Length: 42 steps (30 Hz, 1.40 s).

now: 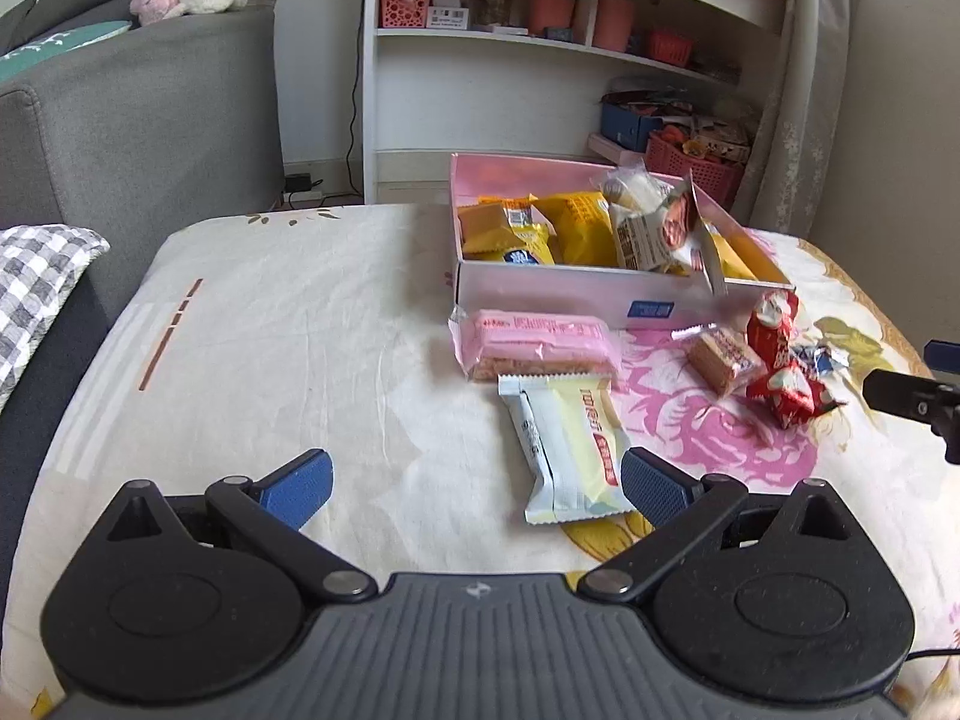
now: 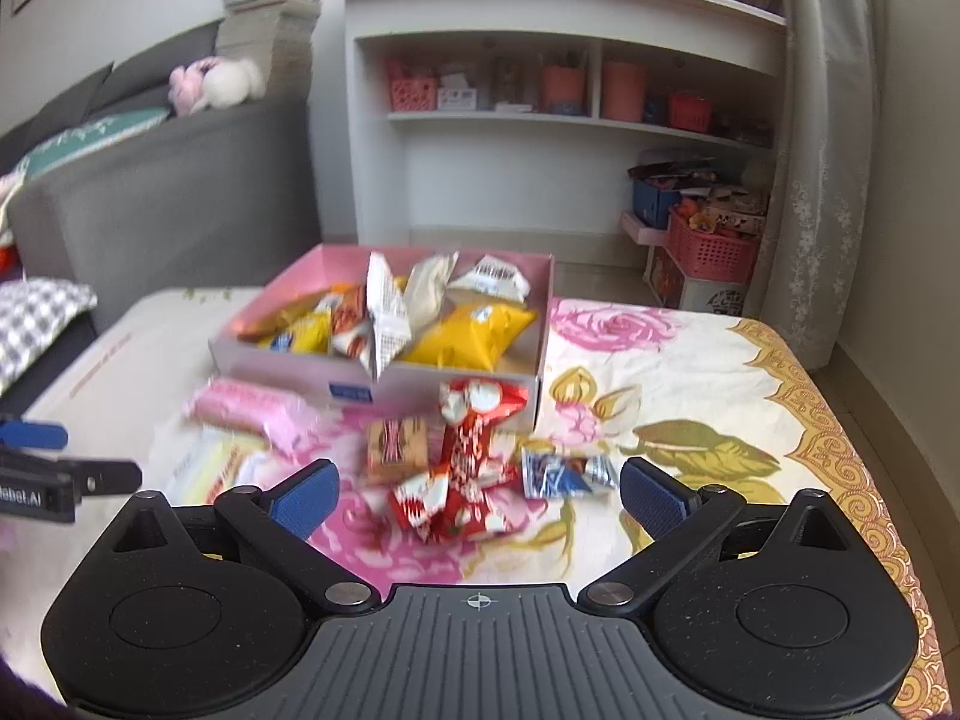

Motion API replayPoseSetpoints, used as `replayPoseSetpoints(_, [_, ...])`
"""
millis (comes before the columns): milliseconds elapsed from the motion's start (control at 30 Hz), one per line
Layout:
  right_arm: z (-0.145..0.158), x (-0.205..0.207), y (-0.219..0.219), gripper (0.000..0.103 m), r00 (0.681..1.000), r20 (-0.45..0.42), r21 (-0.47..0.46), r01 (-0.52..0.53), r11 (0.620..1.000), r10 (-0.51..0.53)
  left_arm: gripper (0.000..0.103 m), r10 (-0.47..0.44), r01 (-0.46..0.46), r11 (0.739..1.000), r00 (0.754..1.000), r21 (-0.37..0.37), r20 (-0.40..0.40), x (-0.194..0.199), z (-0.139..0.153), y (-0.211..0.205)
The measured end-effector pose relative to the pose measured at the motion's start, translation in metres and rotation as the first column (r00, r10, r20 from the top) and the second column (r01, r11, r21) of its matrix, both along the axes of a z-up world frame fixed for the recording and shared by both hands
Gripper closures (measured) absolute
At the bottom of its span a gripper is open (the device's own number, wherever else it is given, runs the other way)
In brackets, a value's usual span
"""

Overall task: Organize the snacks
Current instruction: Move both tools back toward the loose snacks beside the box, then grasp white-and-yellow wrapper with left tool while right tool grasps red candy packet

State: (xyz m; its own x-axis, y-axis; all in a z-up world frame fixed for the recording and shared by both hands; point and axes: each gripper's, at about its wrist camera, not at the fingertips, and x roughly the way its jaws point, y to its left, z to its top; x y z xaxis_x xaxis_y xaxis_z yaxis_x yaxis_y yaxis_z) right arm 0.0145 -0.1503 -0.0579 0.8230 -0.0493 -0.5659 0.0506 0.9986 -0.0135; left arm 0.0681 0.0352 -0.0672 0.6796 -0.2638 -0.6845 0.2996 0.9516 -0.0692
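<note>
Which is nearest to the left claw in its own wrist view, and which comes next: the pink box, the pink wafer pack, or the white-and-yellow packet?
1. White-and-yellow packet, beside the right fingertip.
2. Pink wafer pack, just beyond.
3. Pink box, behind it.

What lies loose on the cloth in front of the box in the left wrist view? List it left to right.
pink wafer pack → white and yellow bar → brown biscuit packet → red candy wrappers → blue and silver candy
</note>
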Motion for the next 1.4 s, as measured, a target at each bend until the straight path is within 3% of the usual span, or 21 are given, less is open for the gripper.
replayPoseSetpoints(267, [-0.020, -0.001, 0.013, 0.002, 0.996, -0.057, -0.100, -0.071, 0.992, 0.066, 0.000, -0.058, 0.058, 0.998, 0.998, 0.016, 0.003, 0.002, -0.012, -0.017])
replayPoseSetpoints(500, [-0.029, 0.009, 0.014, 0.002, 0.994, -0.068, -0.113, -0.089, 0.990, 0.081, 0.003, -0.058, 0.058, 0.998, 0.998, 0.017, -0.023, 0.010, -0.023, -0.036])
replayPoseSetpoints(967, [-0.048, 0.035, 0.014, 0.002, 0.981, -0.141, -0.022, -0.140, 0.990, 0.136, 0.027, -0.083, 0.085, 0.993, 0.996, 0.077, -0.037, 0.013, -0.029, -0.053])
replayPoseSetpoints(1133, [-0.056, 0.043, 0.019, 0.002, 0.974, -0.173, -0.032, -0.154, 0.988, 0.147, 0.048, -0.096, 0.099, 0.992, 0.995, 0.076, -0.034, 0.015, -0.025, -0.053])
replayPoseSetpoints(1400, [-0.057, 0.052, 0.019, 0.003, 0.979, -0.165, -0.022, -0.127, 0.992, 0.121, 0.052, -0.101, 0.104, 0.992, 0.994, 0.074, -0.041, 0.016, -0.024, -0.054])
